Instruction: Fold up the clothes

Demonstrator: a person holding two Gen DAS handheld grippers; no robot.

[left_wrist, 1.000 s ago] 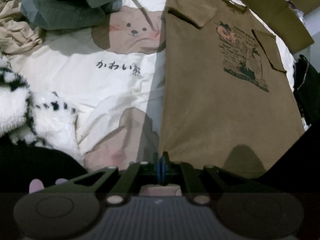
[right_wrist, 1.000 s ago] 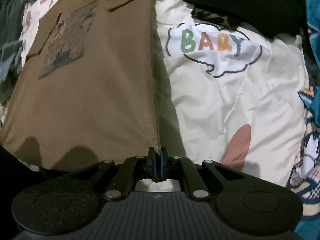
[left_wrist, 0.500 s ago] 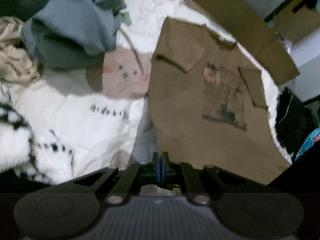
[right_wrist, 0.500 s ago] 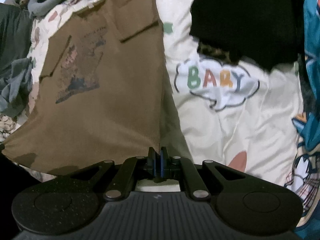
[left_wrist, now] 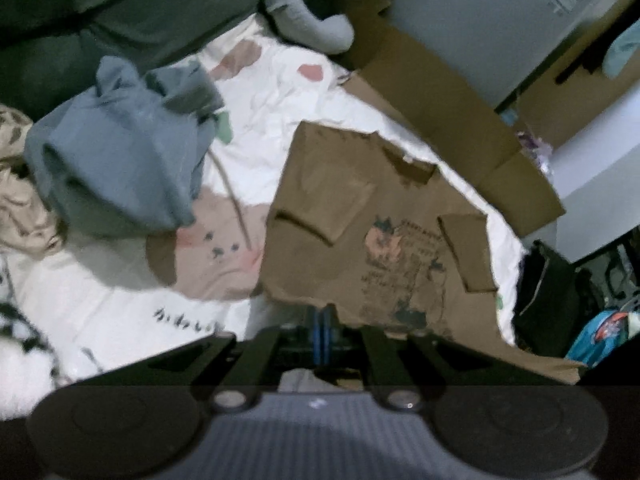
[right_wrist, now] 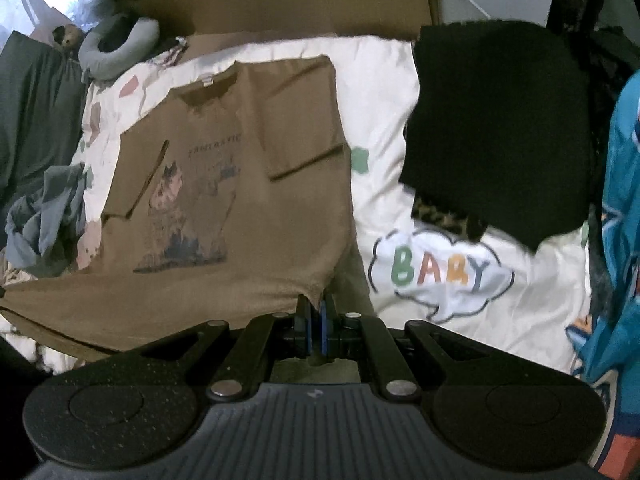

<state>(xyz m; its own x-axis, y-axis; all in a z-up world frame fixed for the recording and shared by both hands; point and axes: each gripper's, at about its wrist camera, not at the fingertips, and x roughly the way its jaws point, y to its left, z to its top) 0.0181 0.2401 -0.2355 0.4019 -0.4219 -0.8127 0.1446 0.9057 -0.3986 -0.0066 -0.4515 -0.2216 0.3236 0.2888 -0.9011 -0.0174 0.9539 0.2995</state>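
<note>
A white bedsheet printed with cartoon shapes and the word "BABY" covers the bed and carries everything else. On it lies a brown T-shirt with a graphic print on the chest; its sleeves are folded in over the front, and its collar end points away from the cameras. The far part of the shirt lies flat on the sheet, while the near hem is raised off it at both corners. To the right of the shirt, apart from it, a black garment is spread over the sheet. To the left sits a crumpled pile of blue-grey clothes, near the shirt but not touching it. A flat piece of brown cardboard lies along the far edge of the bed, and a grey neck pillow rests beside it.

The left claw is clenched on the shirt's near-left hem corner, the cloth pinched between its blue pads. The right claw is likewise clamped on the near-right hem corner, with fabric sticking up between its pads.
</note>
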